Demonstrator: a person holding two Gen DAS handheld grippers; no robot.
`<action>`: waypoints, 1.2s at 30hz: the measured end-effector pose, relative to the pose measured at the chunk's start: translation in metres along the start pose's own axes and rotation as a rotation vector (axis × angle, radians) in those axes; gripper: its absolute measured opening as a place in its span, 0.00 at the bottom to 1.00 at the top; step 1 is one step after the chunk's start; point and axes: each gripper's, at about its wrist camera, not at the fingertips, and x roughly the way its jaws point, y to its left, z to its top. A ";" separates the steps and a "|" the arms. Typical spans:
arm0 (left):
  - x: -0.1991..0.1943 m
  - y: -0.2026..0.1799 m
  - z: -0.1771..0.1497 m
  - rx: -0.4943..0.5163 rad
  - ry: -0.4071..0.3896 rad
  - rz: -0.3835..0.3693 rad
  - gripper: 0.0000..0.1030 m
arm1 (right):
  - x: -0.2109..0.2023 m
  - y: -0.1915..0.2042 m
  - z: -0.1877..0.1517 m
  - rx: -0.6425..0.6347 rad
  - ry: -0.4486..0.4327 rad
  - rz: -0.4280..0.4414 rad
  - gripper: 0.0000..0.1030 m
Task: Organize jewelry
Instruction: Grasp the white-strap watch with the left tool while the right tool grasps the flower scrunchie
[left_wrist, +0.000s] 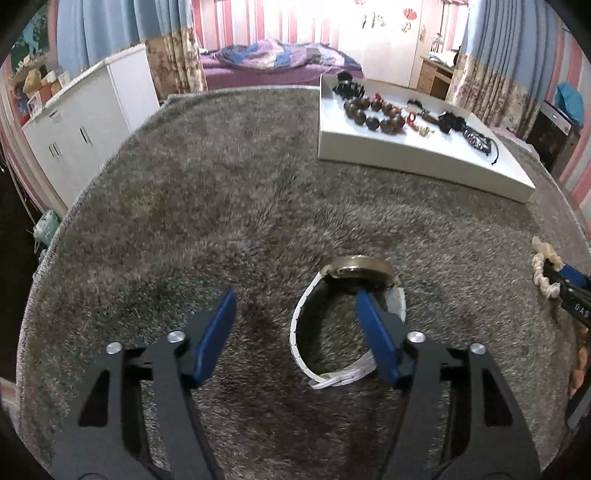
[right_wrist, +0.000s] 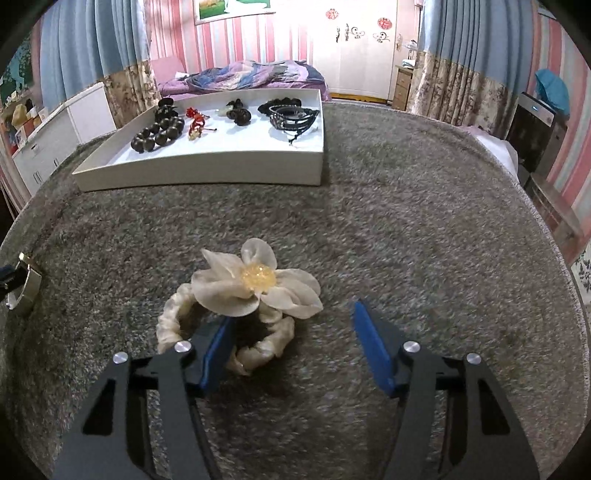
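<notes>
Two pieces lie loose on the grey rug, one in front of each of my tools; the rest of the jewelry already sits in the white tray (right_wrist: 207, 173) further ahead.

Item 1, left: my left gripper (left_wrist: 295, 306), jaws spread wide, nothing clamped. The white-strapped watch (left_wrist: 354, 275) stands on its edge just ahead, gold case uppermost. My right-hand finger (left_wrist: 373, 332) reaches into or beside the strap loop; I cannot tell whether it touches. The left-hand finger stands well clear over bare rug.

Item 2, right: my right gripper (right_wrist: 291, 319), jaws likewise apart and empty. The cream flower scrunchie (right_wrist: 255, 286), with an amber bead at its centre, lies just ahead and to the left. My left-hand finger (right_wrist: 218, 350) sits over the ring of fabric; the right-hand finger is apart from it.

Step in hand, as I judge it: lining up for pick-up. Next, each tool probably needs shifting sideways to centre its piece before closing.
</notes>
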 end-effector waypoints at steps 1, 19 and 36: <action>0.002 0.000 0.000 -0.002 0.007 -0.002 0.59 | 0.000 0.000 0.000 0.001 0.001 0.002 0.58; 0.013 -0.007 0.000 0.017 0.024 0.018 0.51 | -0.005 -0.001 -0.001 0.010 -0.013 0.038 0.23; 0.012 -0.009 0.000 0.016 0.012 0.015 0.19 | -0.007 -0.001 -0.002 0.010 -0.019 0.046 0.21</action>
